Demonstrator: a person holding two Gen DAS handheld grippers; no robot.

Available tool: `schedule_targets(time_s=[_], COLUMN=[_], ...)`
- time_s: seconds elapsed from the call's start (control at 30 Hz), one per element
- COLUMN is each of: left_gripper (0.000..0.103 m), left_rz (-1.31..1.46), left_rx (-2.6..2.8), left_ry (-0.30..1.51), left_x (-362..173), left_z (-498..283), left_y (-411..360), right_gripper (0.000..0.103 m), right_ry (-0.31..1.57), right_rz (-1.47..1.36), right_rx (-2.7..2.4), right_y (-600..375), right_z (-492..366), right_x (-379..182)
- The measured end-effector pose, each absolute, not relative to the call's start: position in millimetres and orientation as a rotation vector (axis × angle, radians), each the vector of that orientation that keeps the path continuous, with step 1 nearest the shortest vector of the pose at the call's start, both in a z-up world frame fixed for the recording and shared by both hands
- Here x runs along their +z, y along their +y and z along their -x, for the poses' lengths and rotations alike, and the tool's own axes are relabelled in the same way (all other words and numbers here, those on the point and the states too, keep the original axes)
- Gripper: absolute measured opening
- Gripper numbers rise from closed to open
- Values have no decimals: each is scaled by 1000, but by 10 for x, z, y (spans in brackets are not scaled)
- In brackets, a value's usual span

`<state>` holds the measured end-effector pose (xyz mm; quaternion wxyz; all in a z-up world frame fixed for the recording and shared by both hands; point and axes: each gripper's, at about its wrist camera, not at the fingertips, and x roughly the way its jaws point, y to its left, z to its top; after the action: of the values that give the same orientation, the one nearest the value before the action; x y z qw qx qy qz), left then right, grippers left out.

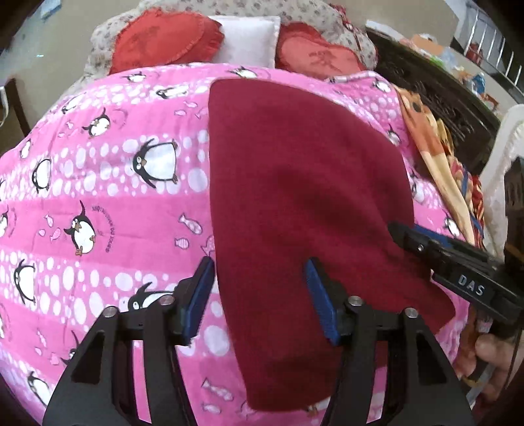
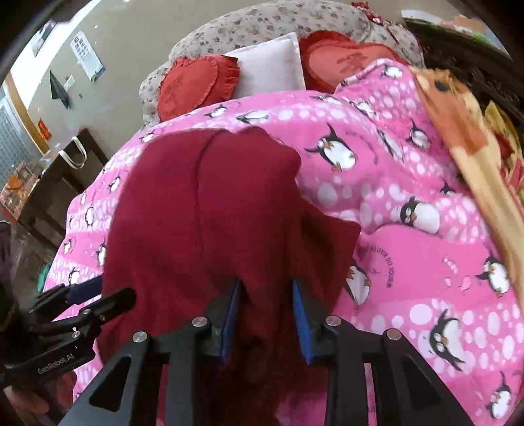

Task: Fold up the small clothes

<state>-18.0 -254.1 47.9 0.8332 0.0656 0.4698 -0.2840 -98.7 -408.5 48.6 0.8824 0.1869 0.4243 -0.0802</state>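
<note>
The maroon garment (image 1: 304, 183) lies flat on the pink penguin blanket (image 1: 108, 183) for folding. My left gripper (image 1: 258, 298) gapes, straddling its edge; my right gripper (image 2: 267, 314), half-open, seemingly grips nothing.

You're working over a bed under a pink penguin-print quilt (image 1: 98, 203). At its head sit two red heart-shaped cushions (image 2: 193, 85), a white square pillow (image 2: 271, 65) and a grey floral pillow (image 2: 262, 26). Left stands a dark wooden side table (image 2: 55, 183) against a beige wall (image 2: 131, 49).
</note>
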Motion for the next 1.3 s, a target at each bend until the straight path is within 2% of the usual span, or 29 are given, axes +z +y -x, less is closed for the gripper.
schedule_targets(time_s=[0.17, 0.27, 0.3, 0.4, 0.5, 0.6, 0.7, 0.9, 1.03, 1.1, 1.17, 1.2, 1.23, 1.27, 1.3], left_gripper=[63, 63, 63, 63, 70, 71, 73, 77, 82, 82, 76, 73, 67, 60, 58], left_rz=[-137, -139, -138, -138, -134, -96, 35, 106, 132, 153, 148, 149, 148, 147, 148], left_rx=[-605, -607, -608, -621, -632, -687, -776, -825, -853, -857, -859, -863, -870, -878, -885], left_ry=[990, 989, 988, 992, 999, 1016, 1079, 1128, 1166, 1181, 1182, 1182, 1180, 1176, 1174], left_x=[481, 491, 496, 505, 493, 484, 428, 253, 179, 142, 187, 230, 285, 345, 403], left_z=[190, 188, 196, 180, 146, 87, -43, -151, -191, -221, -218, -200, -172, -146, -115], left_y=[-2536, -2529, -2517, -2508, -2479, -2433, -2377, -2462, -2589, -2624, -2622, -2601, -2569, -2534, -2497], right_gripper=[36, 42, 49, 80, 81, 81, 89, 91, 98, 97, 80, 66, 57, 53, 50], right_ry=[872, 861, 853, 821, 845, 815, 785, 800, 799, 806, 792, 785, 782, 777, 771], right_rz=[-420, -439, -454, -485, -514, -557, -554, -687, -689, -681, -679, -681, -681, -692, -701], right_rx=[-129, -118, -118, -131, -121, -87, -79, 4, 27, 20, 28, 30, 29, 41, 49], right_y=[-4136, -4120, -4136, -4215, -4314, -4394, -4428, -4527, -4462, -4427, -4370, -4355, -4338, -4315, -4302], right_z=[1031, 1075, 1085, 1138, 1161, 1200, 1176, 1002, 887, 843, 873, 907, 938, 988, 1024], right_x=[485, 545, 559, 564, 487, 461, 412, 185, 164, 149, 209, 249, 296, 363, 415])
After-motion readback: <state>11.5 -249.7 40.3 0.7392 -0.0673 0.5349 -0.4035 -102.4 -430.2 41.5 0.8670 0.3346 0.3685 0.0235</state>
